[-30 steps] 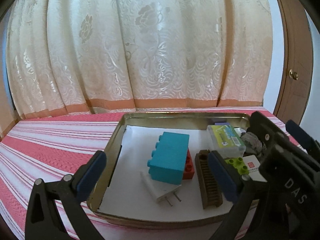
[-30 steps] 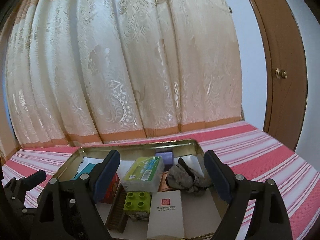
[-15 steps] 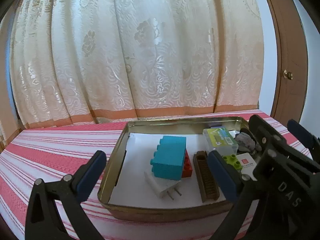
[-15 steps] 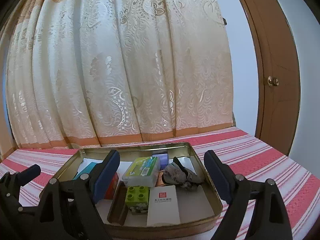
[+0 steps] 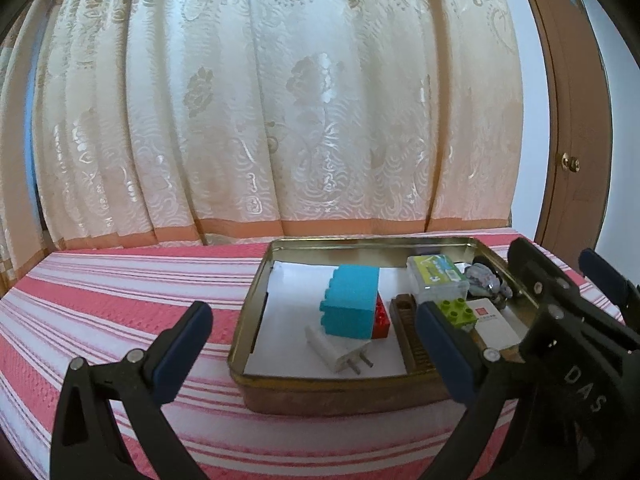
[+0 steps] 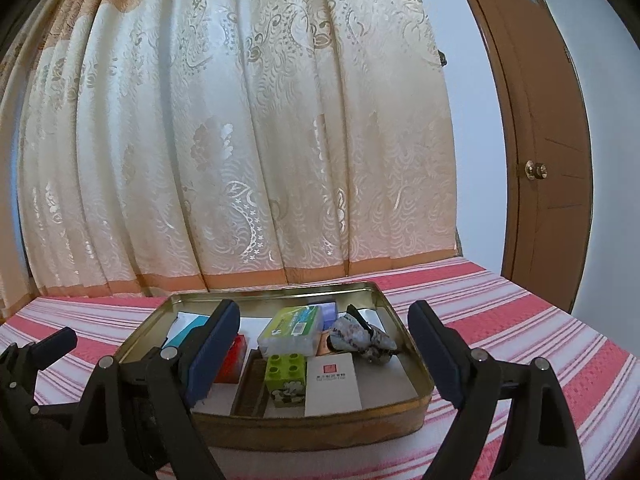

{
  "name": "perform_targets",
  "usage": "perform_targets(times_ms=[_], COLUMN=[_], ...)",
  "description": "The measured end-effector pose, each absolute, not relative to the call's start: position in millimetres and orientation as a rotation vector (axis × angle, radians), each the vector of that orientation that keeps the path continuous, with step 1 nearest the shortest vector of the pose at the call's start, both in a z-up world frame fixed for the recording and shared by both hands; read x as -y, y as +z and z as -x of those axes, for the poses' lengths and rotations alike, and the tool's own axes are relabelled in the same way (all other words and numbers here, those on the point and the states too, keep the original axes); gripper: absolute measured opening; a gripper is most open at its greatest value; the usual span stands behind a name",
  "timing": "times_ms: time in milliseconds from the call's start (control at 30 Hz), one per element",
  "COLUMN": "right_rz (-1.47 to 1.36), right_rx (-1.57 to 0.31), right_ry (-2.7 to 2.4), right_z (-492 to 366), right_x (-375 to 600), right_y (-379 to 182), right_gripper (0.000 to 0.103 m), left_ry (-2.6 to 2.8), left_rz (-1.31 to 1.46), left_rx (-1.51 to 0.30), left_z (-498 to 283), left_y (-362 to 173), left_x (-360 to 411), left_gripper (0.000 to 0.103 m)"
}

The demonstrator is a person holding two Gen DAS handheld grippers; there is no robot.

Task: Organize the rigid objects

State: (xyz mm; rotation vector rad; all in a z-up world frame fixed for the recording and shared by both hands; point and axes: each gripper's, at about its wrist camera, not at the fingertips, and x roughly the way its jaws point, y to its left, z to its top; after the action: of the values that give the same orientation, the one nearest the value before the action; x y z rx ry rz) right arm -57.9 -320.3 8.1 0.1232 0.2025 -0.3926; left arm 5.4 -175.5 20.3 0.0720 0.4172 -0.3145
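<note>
The left gripper [image 6: 192, 364] hides most of the teal block [image 6: 186, 330]; the card's [image 6: 332, 382] print is perhaps too small to read.

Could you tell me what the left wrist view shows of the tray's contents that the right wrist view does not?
Only the left wrist view shows the white plug adapter with its two prongs, lying in front of the teal block, whose studded side is plain there.

Only the right wrist view shows the small purple box behind the clear case.

Both show the metal tray, green brick, white card, brown comb, red brick, crumpled wrapper, and both grippers, left and right, open and empty.
</note>
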Motion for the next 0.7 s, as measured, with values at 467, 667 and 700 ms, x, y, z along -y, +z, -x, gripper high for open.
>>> perform_targets(times_ms=[467,667,700], right_rz=[-0.155,-0.146,-0.141], right_rx=[-0.110,-0.064,-0.060], right_ry=[-0.457,-0.470,-0.468], right_z=[95,104,105], right_x=[313,309,308], right_y=[14,16,16], right_gripper=[0.088,0.095,0.095], left_ry=[-0.286,-0.277,-0.278], left_rz=[-0.072,-0.079,-0.082], left_rx=[-0.329,-0.335,-0.336], left_z=[18,19,19], left_y=[26,26,26], left_x=[163,162,162], left_gripper=[0.103,0.103,0.103])
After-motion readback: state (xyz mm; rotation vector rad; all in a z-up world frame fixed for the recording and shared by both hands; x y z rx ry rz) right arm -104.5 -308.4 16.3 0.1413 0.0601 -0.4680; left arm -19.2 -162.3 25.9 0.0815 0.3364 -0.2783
